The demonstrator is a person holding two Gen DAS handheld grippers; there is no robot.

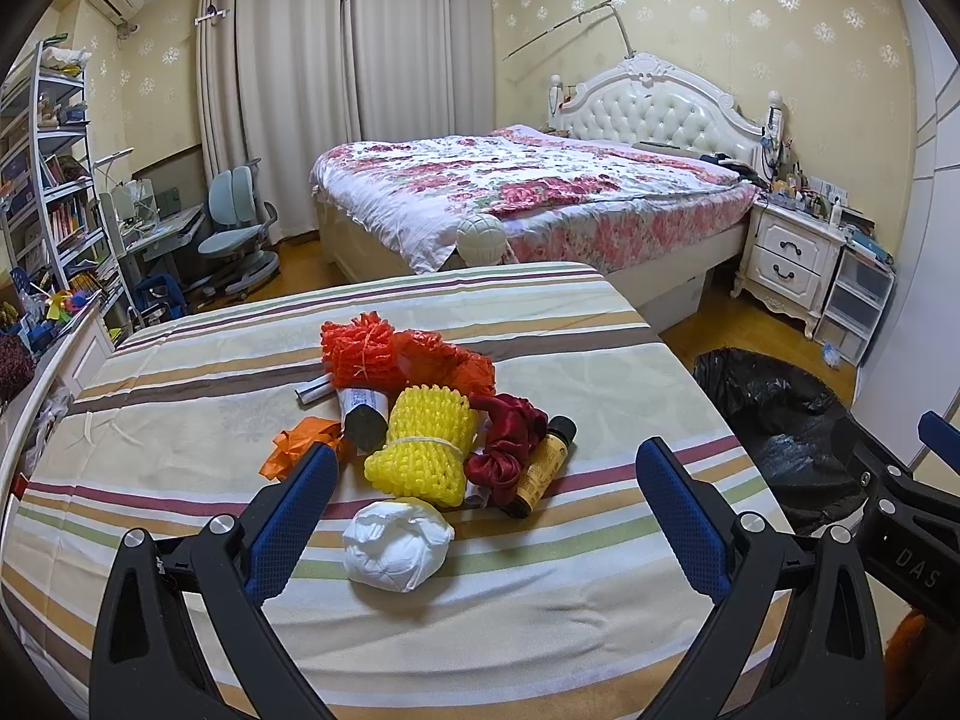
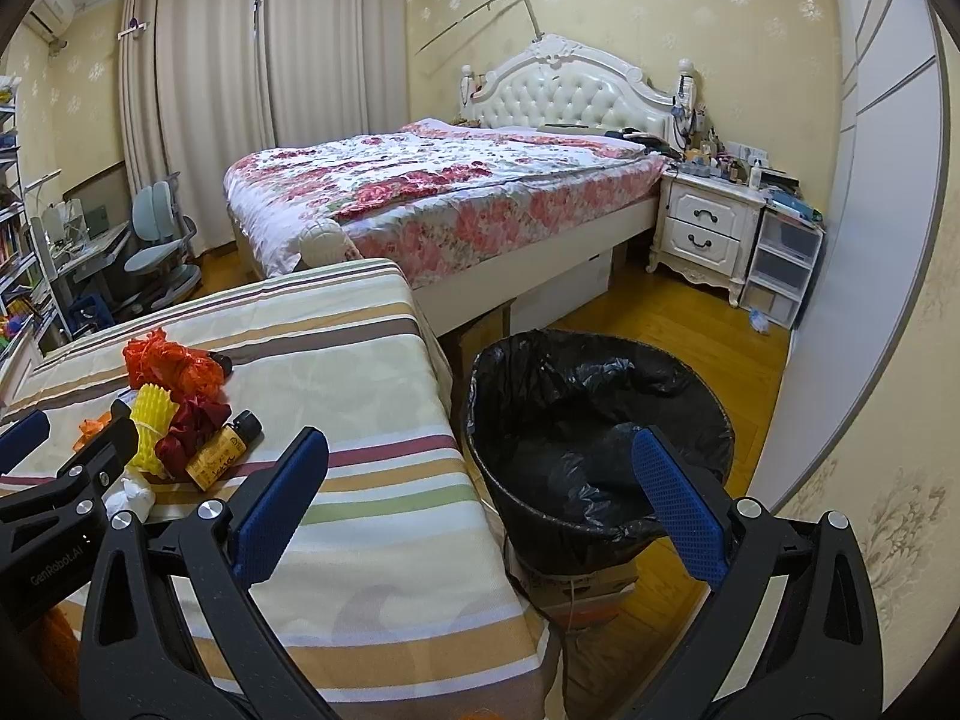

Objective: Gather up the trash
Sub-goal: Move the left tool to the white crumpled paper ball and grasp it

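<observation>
A pile of trash lies on the striped table: a white crumpled wad, a yellow foam net, a dark red cloth, a small amber bottle, an orange foam net, an orange wrapper and a grey tube. My left gripper is open and empty, just above the white wad. My right gripper is open and empty, over the gap between the table edge and the black-lined bin. The pile shows at left in the right wrist view.
The bin stands on a cardboard box right of the table. A bed, a white nightstand, plastic drawers, a desk chair and bookshelves stand beyond.
</observation>
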